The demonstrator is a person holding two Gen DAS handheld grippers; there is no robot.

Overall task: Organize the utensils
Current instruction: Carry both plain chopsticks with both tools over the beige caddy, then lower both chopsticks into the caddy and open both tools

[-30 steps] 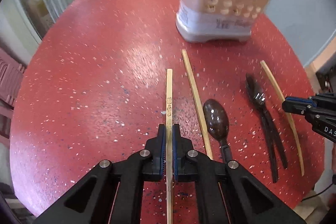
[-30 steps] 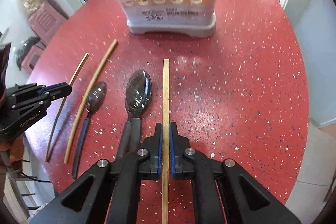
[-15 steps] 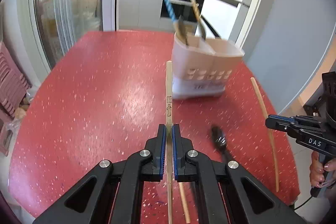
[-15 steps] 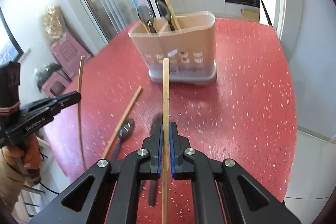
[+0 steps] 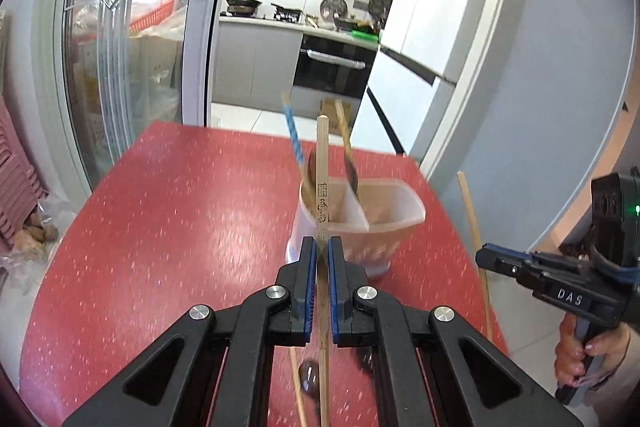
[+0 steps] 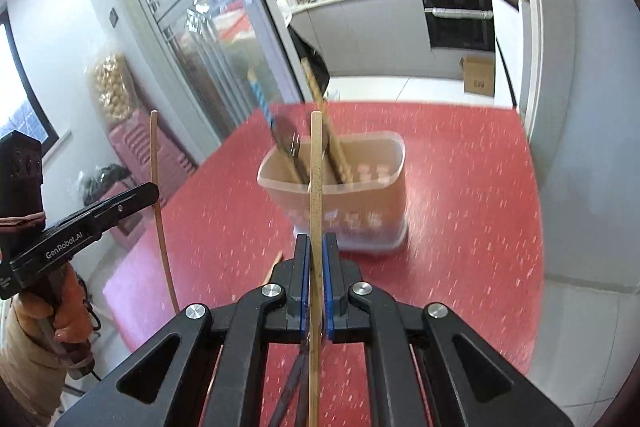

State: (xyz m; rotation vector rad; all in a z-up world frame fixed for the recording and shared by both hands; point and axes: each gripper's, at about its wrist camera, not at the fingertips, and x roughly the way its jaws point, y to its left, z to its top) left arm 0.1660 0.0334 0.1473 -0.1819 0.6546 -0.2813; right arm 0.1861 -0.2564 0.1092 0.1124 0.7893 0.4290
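Note:
My left gripper (image 5: pixel 322 242) is shut on a pale wooden chopstick (image 5: pixel 322 155), held above the red speckled table (image 5: pixel 180 227). My right gripper (image 6: pixel 316 238) is shut on a second chopstick (image 6: pixel 316 163). Each stick points toward the translucent divided utensil holder (image 5: pixel 396 227) (image 6: pixel 360 191), which holds a blue-patterned handle (image 5: pixel 292 131) and a wooden-handled utensil (image 5: pixel 345 139). The right gripper (image 5: pixel 486 258) with its stick (image 5: pixel 474 223) also shows at the right of the left wrist view. The left gripper (image 6: pixel 152 191) with its stick (image 6: pixel 157 163) shows at the left of the right wrist view.
Below my fingers a loose chopstick (image 5: pixel 298 387), a dark spoon (image 5: pixel 310 379) and dark utensil handles (image 6: pixel 290 391) lie on the table. Glass cabinet doors (image 5: pixel 112 67) stand to the left, stacked pink stools (image 6: pixel 140 155) beside them, and a kitchen with an oven (image 5: pixel 332 75) lies beyond.
Both grippers have lifted their chopsticks off the table and tilted upward. The holder has dropped to mid-view, and the utensils left on the table have slid to the bottom edge.

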